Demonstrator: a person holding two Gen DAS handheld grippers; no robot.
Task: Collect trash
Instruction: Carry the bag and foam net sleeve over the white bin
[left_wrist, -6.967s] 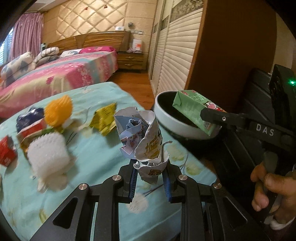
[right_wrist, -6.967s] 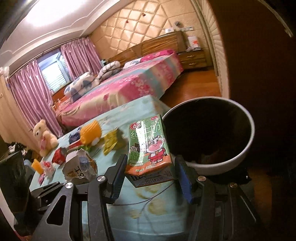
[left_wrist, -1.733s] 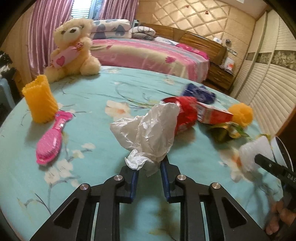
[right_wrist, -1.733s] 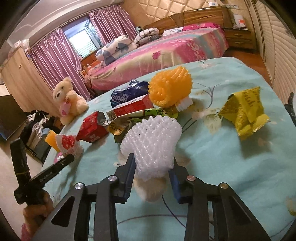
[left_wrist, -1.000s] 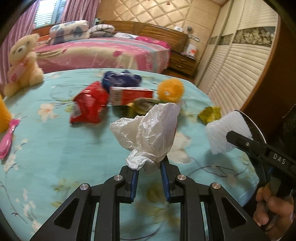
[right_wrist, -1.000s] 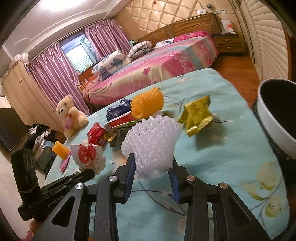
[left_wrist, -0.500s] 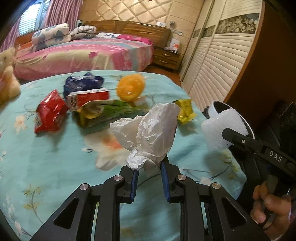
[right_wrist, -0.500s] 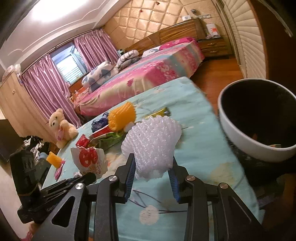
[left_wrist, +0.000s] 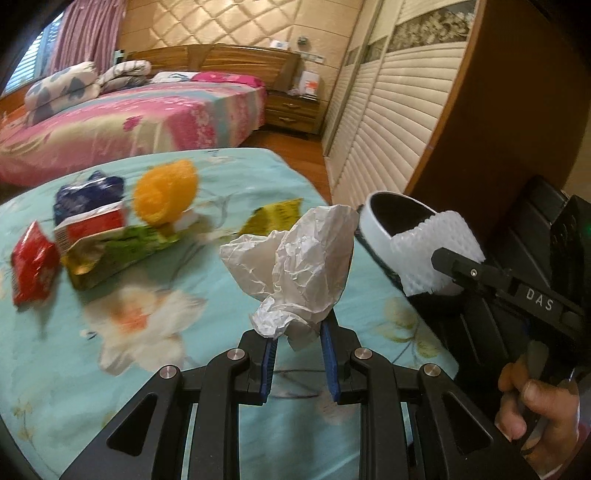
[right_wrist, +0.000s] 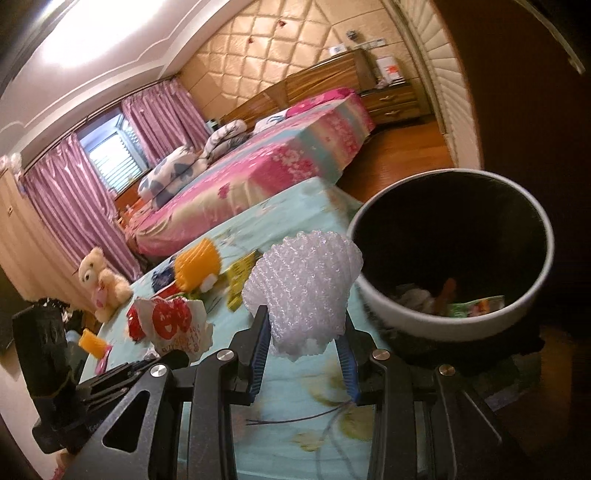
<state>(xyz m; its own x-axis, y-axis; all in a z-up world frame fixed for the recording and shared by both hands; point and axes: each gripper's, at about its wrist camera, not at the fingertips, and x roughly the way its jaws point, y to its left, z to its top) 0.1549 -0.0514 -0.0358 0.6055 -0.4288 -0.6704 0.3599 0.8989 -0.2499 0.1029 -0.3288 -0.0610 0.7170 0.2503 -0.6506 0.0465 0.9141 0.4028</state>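
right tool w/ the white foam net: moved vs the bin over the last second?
Yes. The right tool, shut on the white foam net, has swung toward the white trash bin, whose rim now sits just right of the net.

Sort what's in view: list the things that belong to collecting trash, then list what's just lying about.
Trash job:
- crumpled wrapper in left gripper
- white foam net in right gripper
- bin
- orange foam net, yellow packet, red packet, blue bag, red carton, green wrapper

Lying about:
- teddy bear
- bed
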